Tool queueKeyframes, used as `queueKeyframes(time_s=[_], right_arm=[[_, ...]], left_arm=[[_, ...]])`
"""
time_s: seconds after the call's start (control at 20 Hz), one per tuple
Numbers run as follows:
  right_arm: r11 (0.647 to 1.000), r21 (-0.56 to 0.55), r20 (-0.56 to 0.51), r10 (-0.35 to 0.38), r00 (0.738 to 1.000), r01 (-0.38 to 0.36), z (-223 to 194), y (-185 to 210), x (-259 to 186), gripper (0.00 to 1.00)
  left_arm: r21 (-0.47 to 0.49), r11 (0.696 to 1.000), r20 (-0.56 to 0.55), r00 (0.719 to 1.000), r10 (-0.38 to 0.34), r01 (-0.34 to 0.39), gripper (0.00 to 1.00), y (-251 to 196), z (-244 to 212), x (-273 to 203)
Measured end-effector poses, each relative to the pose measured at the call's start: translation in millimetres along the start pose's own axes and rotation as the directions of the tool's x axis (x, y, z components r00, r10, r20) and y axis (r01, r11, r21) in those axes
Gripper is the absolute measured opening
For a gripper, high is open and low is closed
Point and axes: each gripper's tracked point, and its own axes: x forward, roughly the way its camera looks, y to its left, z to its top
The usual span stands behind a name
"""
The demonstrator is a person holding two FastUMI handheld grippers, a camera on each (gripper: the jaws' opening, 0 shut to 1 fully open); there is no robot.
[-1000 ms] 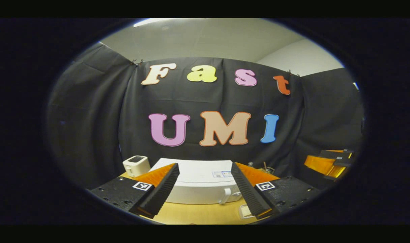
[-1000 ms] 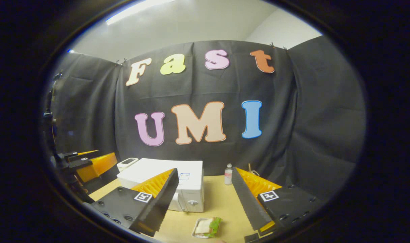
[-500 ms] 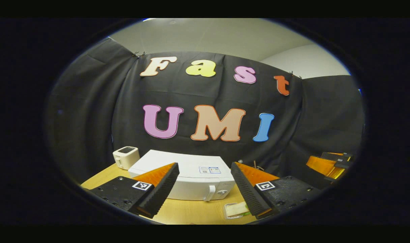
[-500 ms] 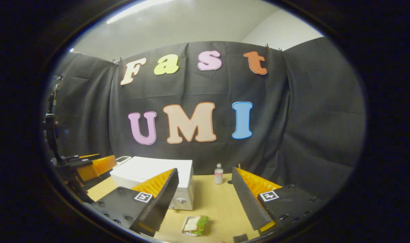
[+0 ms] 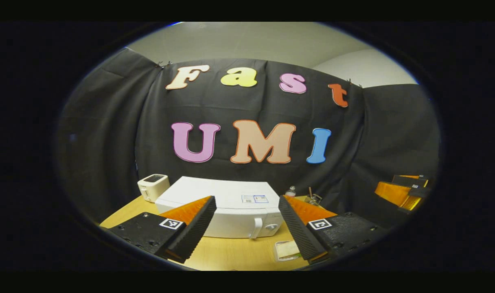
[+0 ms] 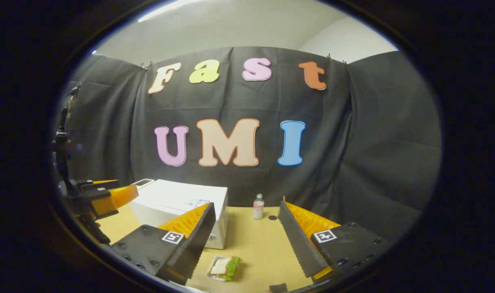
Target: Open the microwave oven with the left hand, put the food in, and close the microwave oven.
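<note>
Microwave [image 5: 231, 211]: it is set on the table [image 5: 231, 256] with its door shut, so the first step is judged not yet done.
Door handle [image 5: 256, 228]: it is seen on the front of the microwave, toward its right side, next to a round knob [image 5: 270, 226].
Food [image 6: 225, 267]: a sandwich with green leaf is kept in a small tray, on the table in front of the microwave, ready to be picked up.
Left gripper [image 5: 247, 232]: it is held wide apart, nothing is gripped, and it is pointed at the front of the microwave, likely to reach the handle.
Right gripper [image 6: 247, 244]: it is spread open and empty, held above the food, likely waiting.
Toaster [image 5: 152, 186]: it is kept just left of the microwave.
Bottle [image 6: 258, 206]: it is stood behind and right of the microwave.
Hard to see: the microwave's front is partly covered by the fingers in both views; the tray is cut by a finger in the left gripper view; the inside cannot be seen.
</note>
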Motion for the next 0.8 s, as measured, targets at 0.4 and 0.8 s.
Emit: queueKeyframes(time_s=[0.4, 0.8], right_arm=[[0.999, 0.029, -0.045, 0.016, 0.999, -0.015, -25.5, -6.6, 8.2, 0.96], [0.999, 0.042, -0.072, 0.02, 0.997, -0.017, -39.4, -27.3, 21.5, 0.96]], left_arm=[[0.008, 1.0, -0.132, 0.991, -0.004, 0.005, 0.96, 0.8, -66.3, 10.3], [0.017, 1.0, -0.259, 0.966, -0.002, 0.007, 0.96, -6.7, -138.2, 46.9]])
